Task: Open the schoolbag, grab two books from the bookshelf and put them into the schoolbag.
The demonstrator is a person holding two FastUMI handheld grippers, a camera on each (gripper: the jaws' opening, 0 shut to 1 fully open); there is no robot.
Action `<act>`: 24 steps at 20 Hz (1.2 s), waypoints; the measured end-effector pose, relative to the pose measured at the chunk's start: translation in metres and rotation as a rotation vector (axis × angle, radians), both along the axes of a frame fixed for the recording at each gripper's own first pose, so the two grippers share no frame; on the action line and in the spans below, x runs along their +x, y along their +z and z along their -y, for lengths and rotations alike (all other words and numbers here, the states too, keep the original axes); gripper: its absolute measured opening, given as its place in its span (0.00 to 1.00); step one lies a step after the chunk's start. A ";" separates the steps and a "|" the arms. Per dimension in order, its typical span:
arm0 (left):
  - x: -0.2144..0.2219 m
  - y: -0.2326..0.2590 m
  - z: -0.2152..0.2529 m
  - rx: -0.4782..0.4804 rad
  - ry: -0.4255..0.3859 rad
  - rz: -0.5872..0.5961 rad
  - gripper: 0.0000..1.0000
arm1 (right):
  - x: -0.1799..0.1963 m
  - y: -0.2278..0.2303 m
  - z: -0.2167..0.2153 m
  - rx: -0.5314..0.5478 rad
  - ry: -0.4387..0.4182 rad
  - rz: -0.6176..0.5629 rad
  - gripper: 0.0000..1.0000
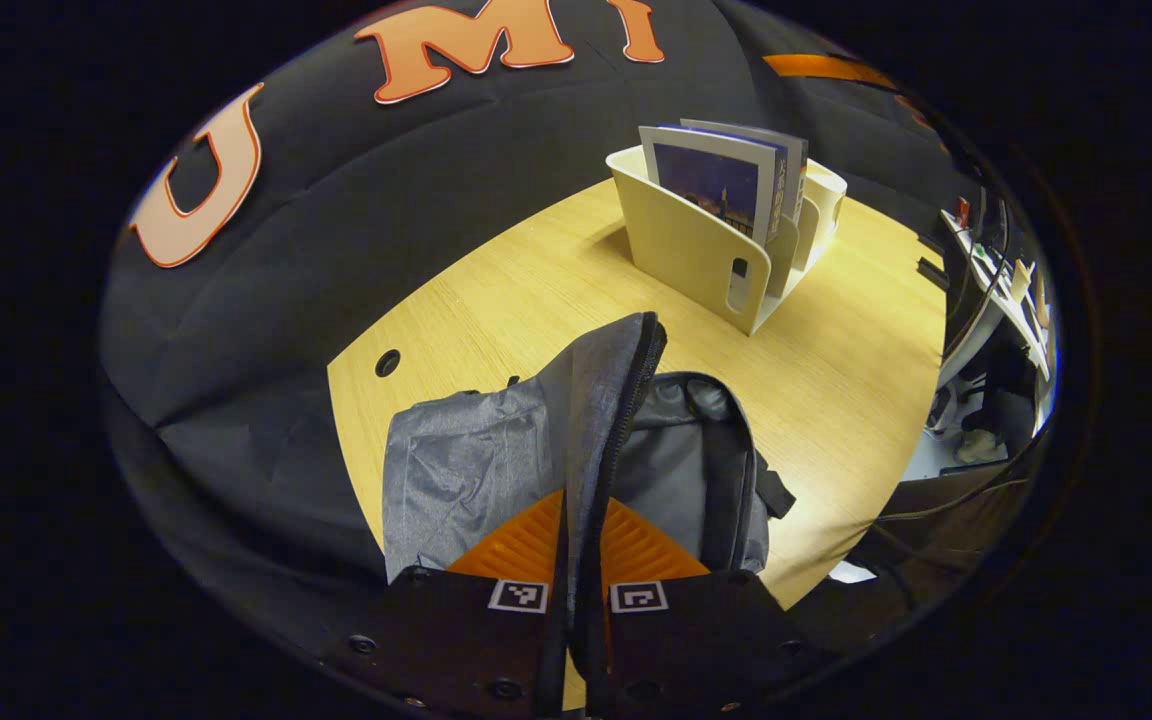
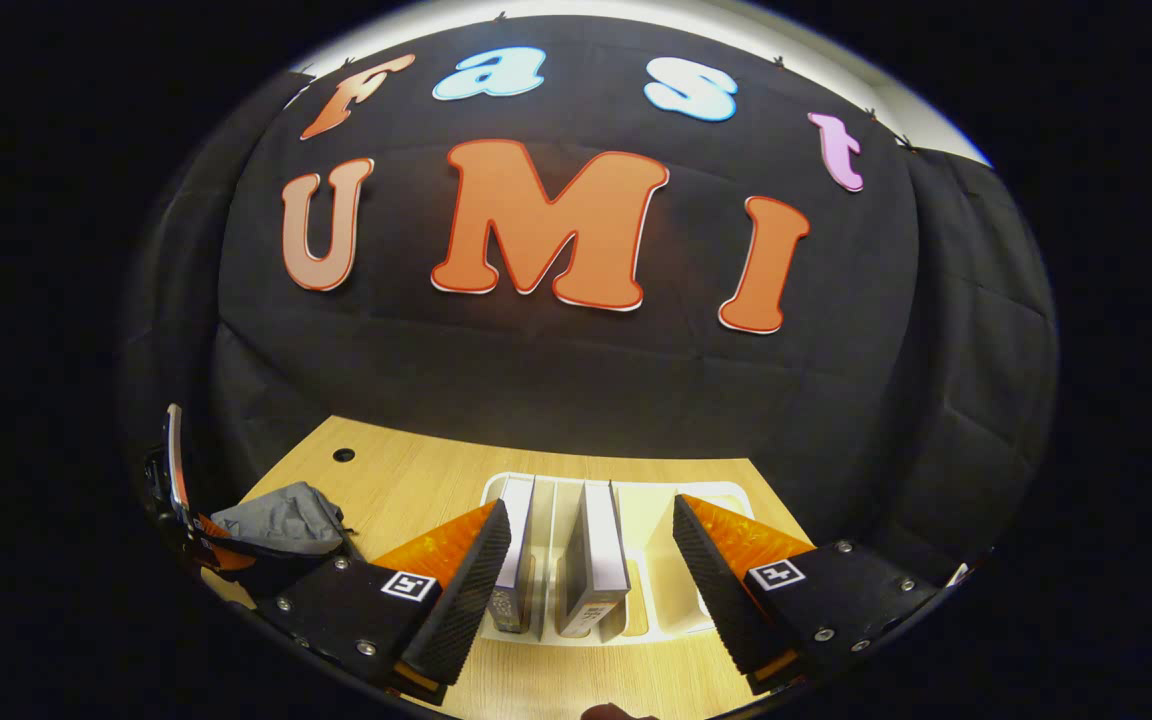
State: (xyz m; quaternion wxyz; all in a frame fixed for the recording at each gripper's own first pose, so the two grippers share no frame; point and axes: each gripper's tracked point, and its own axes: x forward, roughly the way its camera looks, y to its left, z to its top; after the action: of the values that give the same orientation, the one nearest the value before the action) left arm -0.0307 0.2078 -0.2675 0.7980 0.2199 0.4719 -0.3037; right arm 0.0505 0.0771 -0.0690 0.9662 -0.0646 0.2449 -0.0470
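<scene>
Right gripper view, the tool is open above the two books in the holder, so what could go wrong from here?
1. The right tool spans both books in the cream bookshelf; closing might pinch both at once, or knock the left book with the near finger.
2. The left tool is clamped on the grey schoolbag flap. If that slips, the opening may fall shut before a book arrives.

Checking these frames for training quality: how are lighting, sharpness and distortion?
Left gripper view: sharp, warm light, the rack throws a soft shadow on the table, whose edges bow. Right gripper view: sharp but dim low down, books between wide jaws.
</scene>
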 end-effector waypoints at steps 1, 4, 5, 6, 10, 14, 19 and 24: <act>0.005 0.006 -0.002 -0.008 0.003 -0.027 0.08 | 0.002 -0.009 -0.011 0.027 0.028 -0.070 0.97; 0.016 0.014 -0.008 -0.023 0.008 -0.087 0.08 | 0.013 -0.037 -0.033 0.113 0.085 -0.241 0.98; 0.019 0.017 -0.008 -0.035 0.022 -0.106 0.07 | 0.019 -0.049 -0.037 0.118 0.110 -0.319 0.98; 0.027 0.022 -0.011 -0.037 0.034 -0.115 0.07 | 0.025 -0.058 -0.038 0.123 0.122 -0.380 0.98; 0.043 0.039 -0.018 -0.014 0.036 -0.125 0.07 | 0.039 -0.083 -0.047 0.224 0.114 -0.571 0.98; 0.051 0.050 -0.023 0.022 0.039 -0.128 0.07 | 0.055 -0.122 -0.050 0.257 0.054 -0.743 0.93; 0.048 0.046 -0.021 0.026 0.061 -0.144 0.06 | 0.057 -0.162 -0.051 0.299 -0.067 -0.899 0.65; 0.046 0.041 -0.023 0.021 0.074 -0.143 0.06 | 0.064 -0.156 -0.032 0.359 -0.216 -0.875 0.36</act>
State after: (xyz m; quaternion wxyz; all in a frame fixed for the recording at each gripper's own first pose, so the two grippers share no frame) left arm 0.0155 0.2304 -0.2263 0.7705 0.1885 0.5388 -0.2837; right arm 0.1142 0.1087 -0.2245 0.7582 0.1154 0.6377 -0.0723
